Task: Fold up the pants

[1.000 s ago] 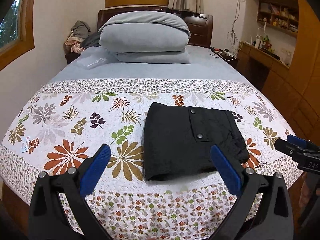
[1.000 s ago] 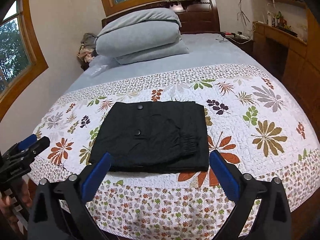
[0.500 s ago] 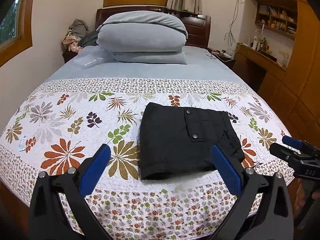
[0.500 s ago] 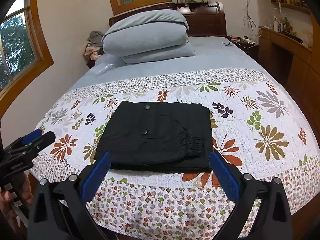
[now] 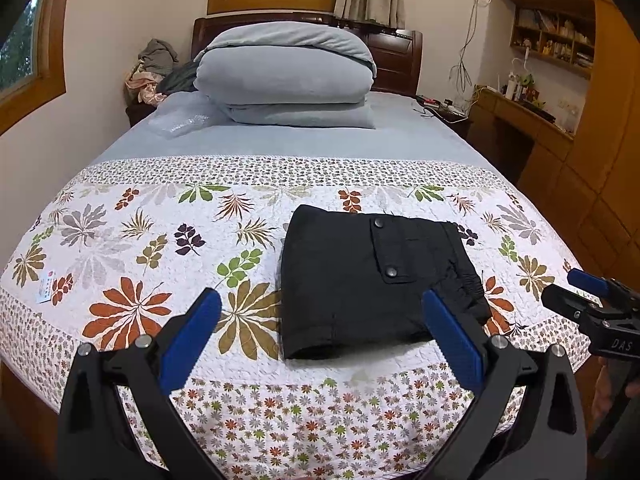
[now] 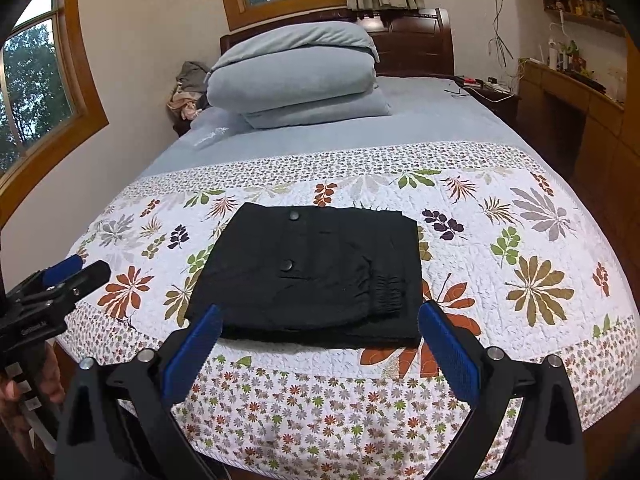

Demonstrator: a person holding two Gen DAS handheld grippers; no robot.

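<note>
Folded pants (image 5: 372,280) lie on the quilt (image 5: 120,240); I hold left claw (image 5: 320,320) and right claw (image 6: 320,332) spread, empty, short of them, judging the fold finished.

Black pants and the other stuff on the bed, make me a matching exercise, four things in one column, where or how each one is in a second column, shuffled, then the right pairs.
Things:
1. black pants
2. grey duvet
3. left gripper
4. clothes pile

Places or states:
A. folded in a stack by the headboard
B. open, holding nothing
C. folded flat on the floral quilt
D. heaped beside the bed's head, by the wall

Pairs: 1-C, 2-A, 3-B, 4-D
</note>
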